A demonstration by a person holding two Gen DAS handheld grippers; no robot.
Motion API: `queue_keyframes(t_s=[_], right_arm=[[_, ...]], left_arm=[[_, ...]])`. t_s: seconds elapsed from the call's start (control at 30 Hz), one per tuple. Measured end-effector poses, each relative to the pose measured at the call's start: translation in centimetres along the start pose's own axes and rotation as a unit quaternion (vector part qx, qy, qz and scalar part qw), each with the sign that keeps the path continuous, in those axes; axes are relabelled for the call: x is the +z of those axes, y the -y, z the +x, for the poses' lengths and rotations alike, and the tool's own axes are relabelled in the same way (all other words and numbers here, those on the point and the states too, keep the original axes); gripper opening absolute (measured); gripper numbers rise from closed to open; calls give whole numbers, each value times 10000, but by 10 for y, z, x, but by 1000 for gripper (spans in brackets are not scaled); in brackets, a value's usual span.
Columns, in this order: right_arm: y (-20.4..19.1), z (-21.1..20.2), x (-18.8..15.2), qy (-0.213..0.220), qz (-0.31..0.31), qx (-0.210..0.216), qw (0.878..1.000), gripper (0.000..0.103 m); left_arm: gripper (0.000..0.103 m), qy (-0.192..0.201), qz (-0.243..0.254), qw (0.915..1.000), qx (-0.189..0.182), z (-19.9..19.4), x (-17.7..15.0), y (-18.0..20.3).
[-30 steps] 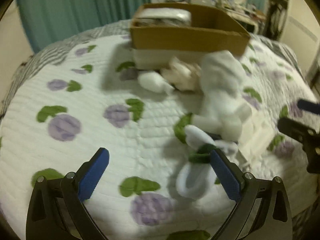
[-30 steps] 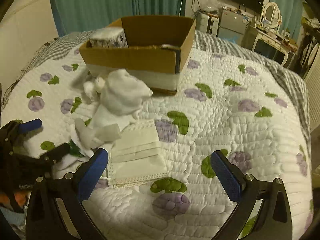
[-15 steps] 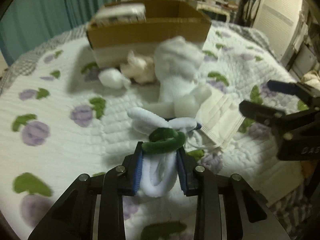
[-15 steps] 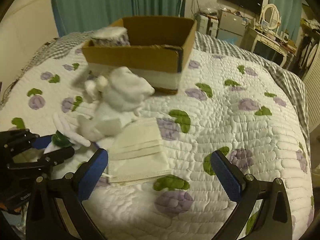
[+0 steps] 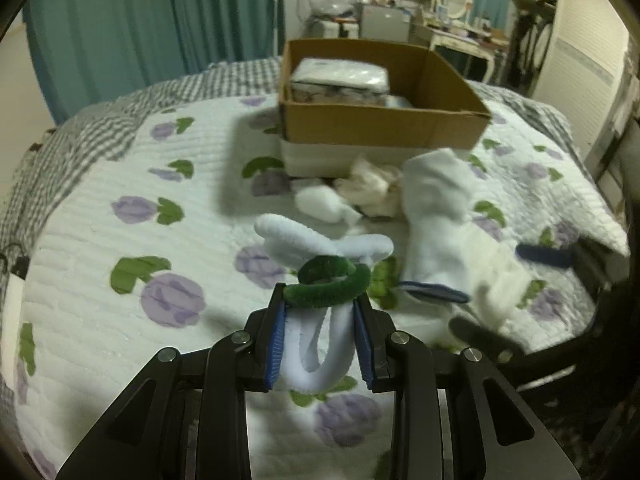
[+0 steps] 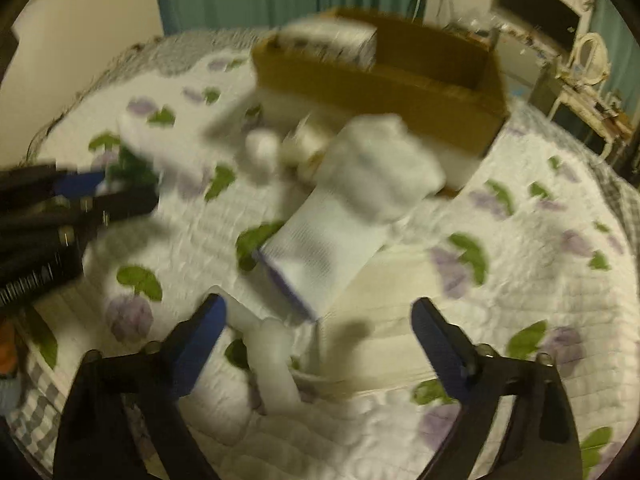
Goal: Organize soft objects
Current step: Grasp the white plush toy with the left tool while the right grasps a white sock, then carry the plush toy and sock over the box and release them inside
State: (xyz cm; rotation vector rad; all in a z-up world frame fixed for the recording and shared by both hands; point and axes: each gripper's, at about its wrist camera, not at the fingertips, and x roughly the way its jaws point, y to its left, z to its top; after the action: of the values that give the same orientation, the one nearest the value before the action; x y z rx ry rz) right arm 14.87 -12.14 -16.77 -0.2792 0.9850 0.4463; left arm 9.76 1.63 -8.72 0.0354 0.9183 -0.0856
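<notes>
On the quilted bedspread [image 5: 100, 220] with the purple-flower print, there's a little pile of soft stuff sitting just in front of a cardboard box [image 5: 380, 124]. The left gripper [image 5: 320, 340] has its blue pads squeezed together on a fuzzy white loop thing [image 5: 320, 344] with a green fuzzy band [image 5: 326, 288] wrapped round it. White ends of it stick out past the fingertips, and it looks held a bit above the quilt, though I can't say for sure it's fully off.

Over on the right side, the right gripper [image 6: 316, 336] has its fingers spread wide apart with nothing between the pads. It's low over the bed, right by a white sock [image 6: 332, 248] with a dark-trimmed cuff and a folded face mask [image 6: 384, 320] lying flat, the sock's cuff end overlapping the mask. That view is pretty motion-blurred so fine detail is mush. There's also a white blurry piece [image 6: 272, 364] near the left finger; can't tell what it is.

Behind the sock, a small white ball-ish item [image 5: 324, 204] and a crumpled cream-coloured item [image 5: 372, 188] sit close to the box front. Inside the box, a wrapped white pack [image 5: 340, 80] is tucked into the back-left corner. Teal curtains [image 5: 140, 20] hang behind the bed.
</notes>
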Motion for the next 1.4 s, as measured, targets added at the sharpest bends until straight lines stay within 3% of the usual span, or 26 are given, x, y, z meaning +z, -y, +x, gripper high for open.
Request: queue_keyframes(t_s=[0.17,0.33,0.6,0.67,1.07,1.4], right_arm=[[-6,13,-12,-262,-5,114,9996,76],[-13,4,-13,-154,-57,116,9998,73],[-27,18,-15,-337,-257,153,9990,34],[-25,15,-15,-211,-222,64,9995,29],[1,-61,-1,670,331,458,9962,29],[39,-133,59,1605,201,-172,9867,29]], left_arm=[[30,-75,-46,10000,42,13,-5,-10],[30,-128,54,9999,38,20,-11,-9],[30,-146,20,9999,7,23,-16,-13],[30,-142,44,9999,15,23,-18,-12],[30,128,31,9999,-18,-2,-14,-6],[30,778,355,9963,-74,-44,35,18]])
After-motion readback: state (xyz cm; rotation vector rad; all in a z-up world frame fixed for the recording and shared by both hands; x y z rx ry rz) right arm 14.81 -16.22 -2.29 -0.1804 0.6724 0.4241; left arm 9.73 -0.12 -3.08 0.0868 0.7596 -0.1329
